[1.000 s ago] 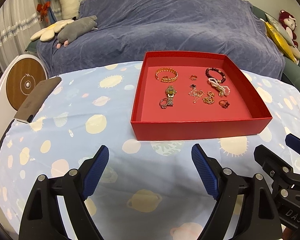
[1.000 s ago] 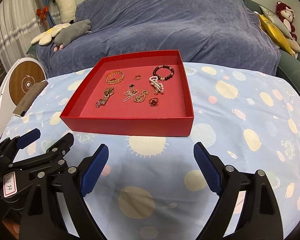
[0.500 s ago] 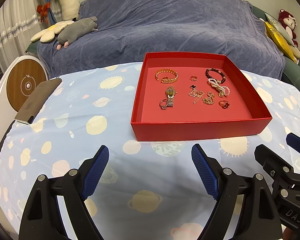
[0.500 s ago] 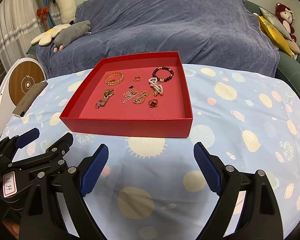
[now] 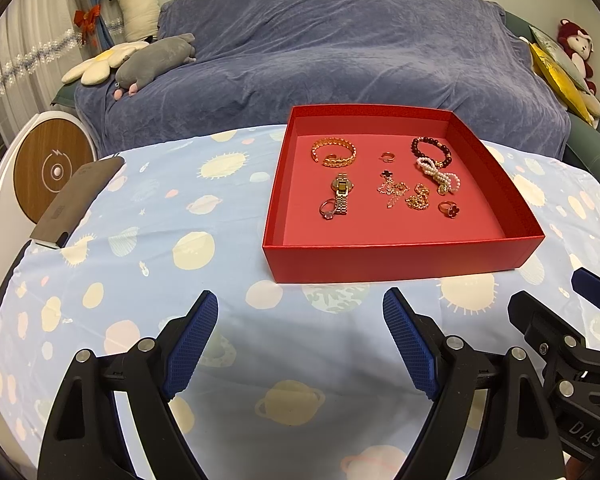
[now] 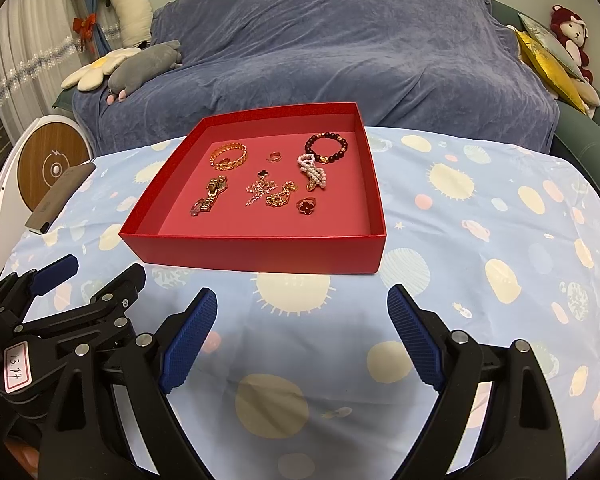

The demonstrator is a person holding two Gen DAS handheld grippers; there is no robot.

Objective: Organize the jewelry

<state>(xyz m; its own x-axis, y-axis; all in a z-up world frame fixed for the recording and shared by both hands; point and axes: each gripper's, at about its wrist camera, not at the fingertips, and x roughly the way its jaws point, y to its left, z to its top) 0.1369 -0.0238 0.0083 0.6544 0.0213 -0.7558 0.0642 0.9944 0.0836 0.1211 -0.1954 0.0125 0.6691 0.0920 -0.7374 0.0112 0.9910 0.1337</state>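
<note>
A red tray point(image 5: 400, 262) point(image 6: 260, 250) sits on the planet-print tablecloth and holds several jewelry pieces: a gold bracelet point(image 5: 333, 151) point(image 6: 228, 155), a gold watch point(image 5: 342, 194) point(image 6: 211, 194), a dark bead bracelet point(image 5: 431, 148) point(image 6: 326, 147), a pearl strand point(image 5: 440, 174) point(image 6: 314, 172), gold chains point(image 5: 404, 194) point(image 6: 270, 192) and rings. My left gripper point(image 5: 300, 344) is open and empty, in front of the tray. My right gripper point(image 6: 302, 344) is open and empty, also in front of the tray. Each gripper shows at the edge of the other's view.
A blue-covered sofa point(image 5: 340, 52) stands behind the table with plush toys point(image 5: 152, 60). A grey phone-like slab point(image 5: 76, 200) lies at the table's left edge, beside a round wooden-faced device point(image 5: 52, 170). Yellow cushions point(image 5: 560, 76) lie at the right.
Both views have shifted only slightly; the tray sits a little nearer the right gripper's view. Both grippers stay open and empty.
</note>
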